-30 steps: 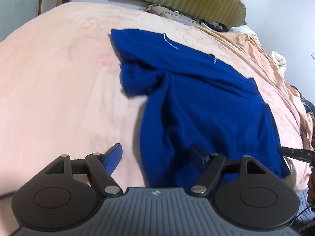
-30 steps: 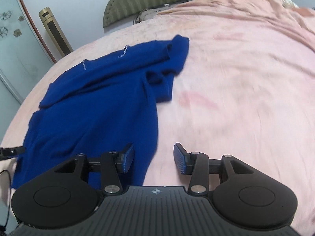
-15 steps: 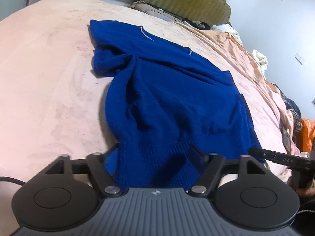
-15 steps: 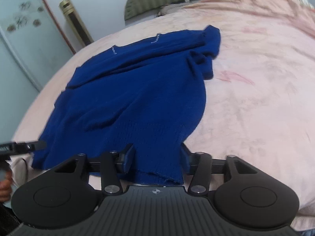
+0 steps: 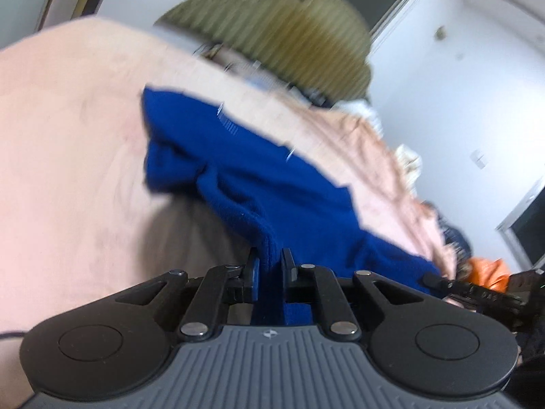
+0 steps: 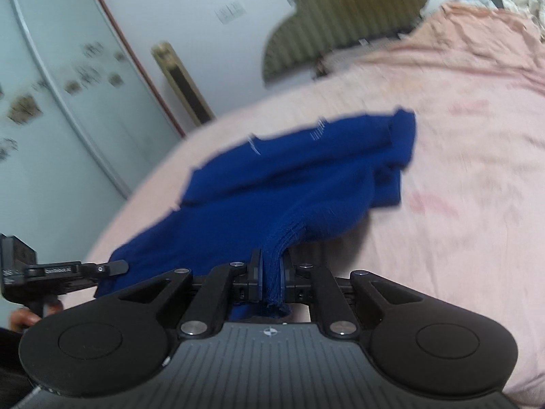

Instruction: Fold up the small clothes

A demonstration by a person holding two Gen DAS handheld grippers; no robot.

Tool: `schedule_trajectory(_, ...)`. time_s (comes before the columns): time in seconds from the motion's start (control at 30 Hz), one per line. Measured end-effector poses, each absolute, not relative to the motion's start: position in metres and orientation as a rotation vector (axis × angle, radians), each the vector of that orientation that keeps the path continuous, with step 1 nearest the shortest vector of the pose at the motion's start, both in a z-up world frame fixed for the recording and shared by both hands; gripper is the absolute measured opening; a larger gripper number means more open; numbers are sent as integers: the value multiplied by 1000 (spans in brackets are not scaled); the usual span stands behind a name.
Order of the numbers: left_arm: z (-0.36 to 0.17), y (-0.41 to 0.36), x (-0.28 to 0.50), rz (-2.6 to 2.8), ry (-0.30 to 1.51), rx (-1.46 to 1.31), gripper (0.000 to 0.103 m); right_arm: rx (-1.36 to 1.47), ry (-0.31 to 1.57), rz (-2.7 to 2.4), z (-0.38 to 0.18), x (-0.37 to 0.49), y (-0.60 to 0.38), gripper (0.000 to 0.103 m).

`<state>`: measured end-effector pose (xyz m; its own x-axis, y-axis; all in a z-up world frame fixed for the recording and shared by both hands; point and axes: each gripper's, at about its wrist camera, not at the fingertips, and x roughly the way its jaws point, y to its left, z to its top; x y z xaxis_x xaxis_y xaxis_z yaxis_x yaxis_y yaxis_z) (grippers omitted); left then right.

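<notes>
Left wrist view: the left gripper (image 5: 270, 266) has just been closing and its jaws are now clamped on a pinch of the blue sweater (image 5: 259, 177) at the near hem; the knit bunches up between the pads and runs away from them in a raised ridge; the rest of the garment lies on the pink bedspread (image 5: 75, 143), stretching ahead and to the right toward the green headboard (image 5: 279, 37); its long axis runs from the held hem to the far collar edge, where small white marks show; one sleeve is folded in on the left side; the right gripper's finger (image 5: 439, 281) shows at the right edge, at the other end of the same hem; so the fold would carry the hem forward, away from the person, toward the collar.

Right wrist view: the right gripper (image 6: 272, 267) has also just been closing and is shut on the ribbed hem of the blue sweater (image 6: 289, 184), the fabric squeezed into a narrow pleat between the pads; the sweater's body lies ahead and slightly left on the pink bedspread (image 6: 460, 177), pointing collar-first to the headboard (image 6: 340, 17); the bunched sleeve sits at the far right corner; the left gripper (image 6: 115, 266) appears at the left, level with this one and well apart, the hem spanning between the two; neither hand is clearly nearer the collar; the frames are blurred, so finer creases cannot be told.
</notes>
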<state>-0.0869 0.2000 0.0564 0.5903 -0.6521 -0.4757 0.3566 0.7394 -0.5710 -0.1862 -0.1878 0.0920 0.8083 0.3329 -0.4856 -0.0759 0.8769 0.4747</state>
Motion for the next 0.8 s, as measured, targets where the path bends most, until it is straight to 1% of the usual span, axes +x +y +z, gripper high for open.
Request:
schedule_trajectory(0.17, 85, 220, -103, -676, 632, -466, 10, 462, 529, 262, 120, -208, -197, 12)
schedule_trajectory(0.3, 84, 208, -99, -602, 641, -354, 10, 451, 546, 234, 116, -208, -200, 12)
schedule_trajectory(0.43, 82, 187, -85, -594, 648, -301, 10, 441, 573, 180, 105, -191, -194, 12)
schedule_trajectory(0.53, 91, 165, -76, -567, 612, -216, 10, 406, 538, 166, 109, -178, -184, 12)
schedule_trajectory(0.67, 107, 147, -59, -499, 562, -185, 10, 395, 471, 129, 116, -155, -180, 12)
schedule_trajectory(0.8, 118, 140, -34, -449, 584, -210, 10, 417, 429, 87, 118, -134, -187, 12)
